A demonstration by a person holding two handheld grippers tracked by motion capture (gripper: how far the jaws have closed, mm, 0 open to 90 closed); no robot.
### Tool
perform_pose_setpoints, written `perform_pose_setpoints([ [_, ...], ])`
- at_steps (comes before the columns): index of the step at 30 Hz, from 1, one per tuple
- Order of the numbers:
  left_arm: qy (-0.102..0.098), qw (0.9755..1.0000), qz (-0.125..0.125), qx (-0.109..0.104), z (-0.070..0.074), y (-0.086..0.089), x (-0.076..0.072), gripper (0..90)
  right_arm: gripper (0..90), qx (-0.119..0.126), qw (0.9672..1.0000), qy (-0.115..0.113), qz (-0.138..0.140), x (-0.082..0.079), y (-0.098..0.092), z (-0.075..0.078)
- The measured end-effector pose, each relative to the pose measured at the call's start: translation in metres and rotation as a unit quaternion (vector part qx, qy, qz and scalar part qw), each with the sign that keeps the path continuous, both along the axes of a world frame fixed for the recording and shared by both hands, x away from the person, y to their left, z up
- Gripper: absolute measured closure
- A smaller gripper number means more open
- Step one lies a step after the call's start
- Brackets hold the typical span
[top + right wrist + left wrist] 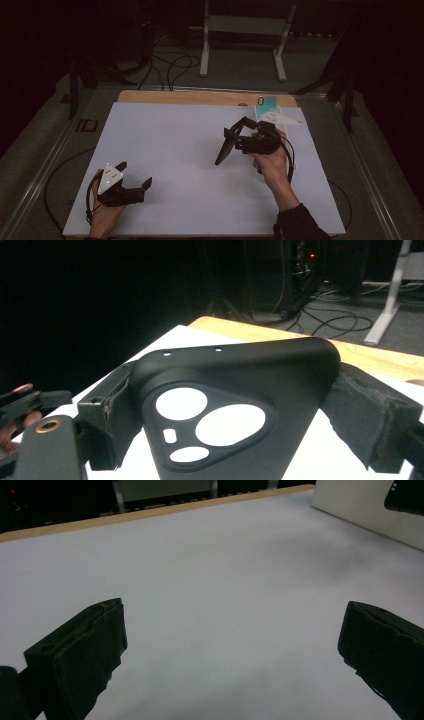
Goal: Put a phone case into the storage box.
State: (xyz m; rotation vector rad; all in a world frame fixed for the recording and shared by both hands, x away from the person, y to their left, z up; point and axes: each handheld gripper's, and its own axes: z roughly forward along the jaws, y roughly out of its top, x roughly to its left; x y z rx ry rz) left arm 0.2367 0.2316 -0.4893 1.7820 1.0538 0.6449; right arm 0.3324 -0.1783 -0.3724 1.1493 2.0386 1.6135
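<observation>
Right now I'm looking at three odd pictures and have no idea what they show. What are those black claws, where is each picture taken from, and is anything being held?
A person sits at a table covered with a white sheet, holding a hand-operated gripper in each hand. The high view looks down from above. The other two come from cameras mounted on the grippers, looking along their black jaws. The left gripper rests low near the table's front edge, jaws wide apart, holding nothing. The right gripper is raised and clamps a black phone case with camera cutouts. A small teal card lies at the table's far edge.
</observation>
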Motion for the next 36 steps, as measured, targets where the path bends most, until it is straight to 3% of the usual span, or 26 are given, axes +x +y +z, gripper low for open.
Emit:
perform_pose_setpoints([
  [25, -0.001, 1.0000, 0.004, 0.003, -0.001, -0.001, 0.001, 0.0, 14.3, -0.008, 0.9980, -0.013, -0.062, 0.045, -0.013, 0.015],
  [36, -0.001, 1.0000, 0.005, 0.003, -0.001, -0.001, 0.001, 0.0, 14.3, -0.028, 0.9954, -0.017, -0.089, 0.064, -0.016, 0.020],
])
